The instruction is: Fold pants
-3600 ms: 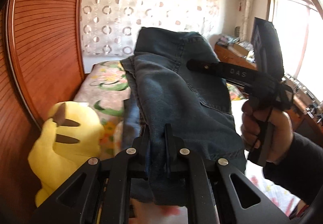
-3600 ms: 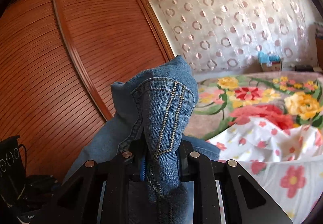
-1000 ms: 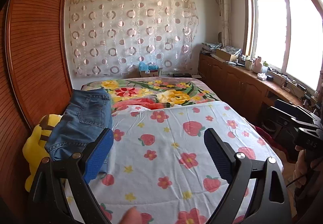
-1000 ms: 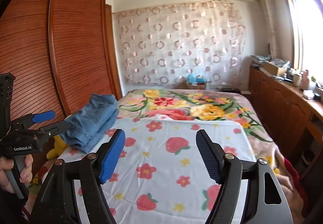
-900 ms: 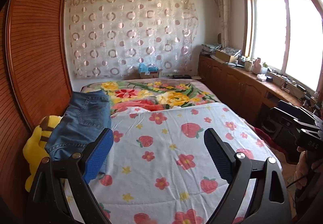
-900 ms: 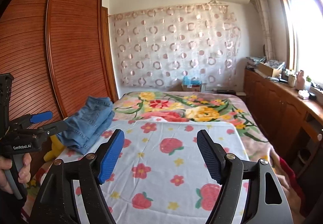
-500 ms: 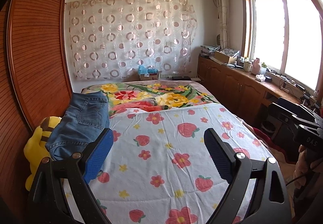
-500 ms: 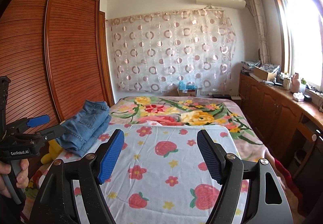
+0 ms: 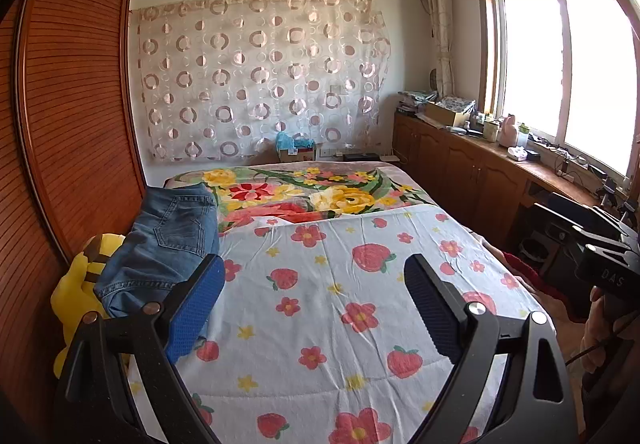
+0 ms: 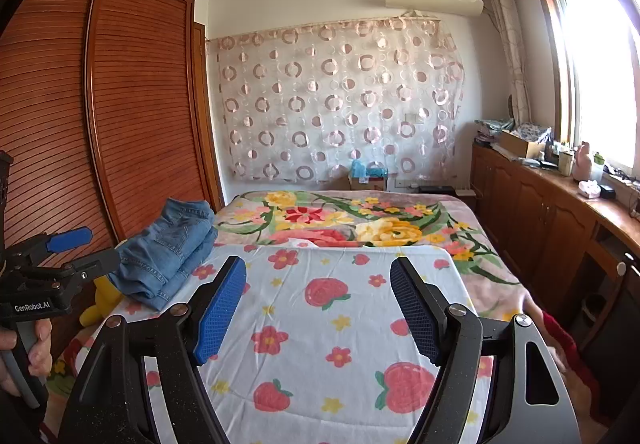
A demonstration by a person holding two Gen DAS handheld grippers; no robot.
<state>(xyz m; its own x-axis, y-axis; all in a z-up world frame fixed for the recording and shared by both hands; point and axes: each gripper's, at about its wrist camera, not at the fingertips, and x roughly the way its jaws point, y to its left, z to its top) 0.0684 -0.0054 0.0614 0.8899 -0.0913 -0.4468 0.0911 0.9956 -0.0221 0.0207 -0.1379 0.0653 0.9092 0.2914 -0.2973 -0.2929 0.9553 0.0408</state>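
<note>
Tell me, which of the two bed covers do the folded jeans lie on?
Mostly the strawberry-print sheet nearest the camera; the folded jeans sit at its left edge, not on the big-flowered blanket behind.

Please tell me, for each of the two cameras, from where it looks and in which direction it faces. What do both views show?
Left wrist: sits on the left gripper, facing along its open blue fingers down the bed toward the curtain; the other hand shows at right.
Right wrist: sits on the right gripper, facing the same way; the left hand shows at left.
Shared: the folded jeans by the wardrobe, bed, curtain.
</note>
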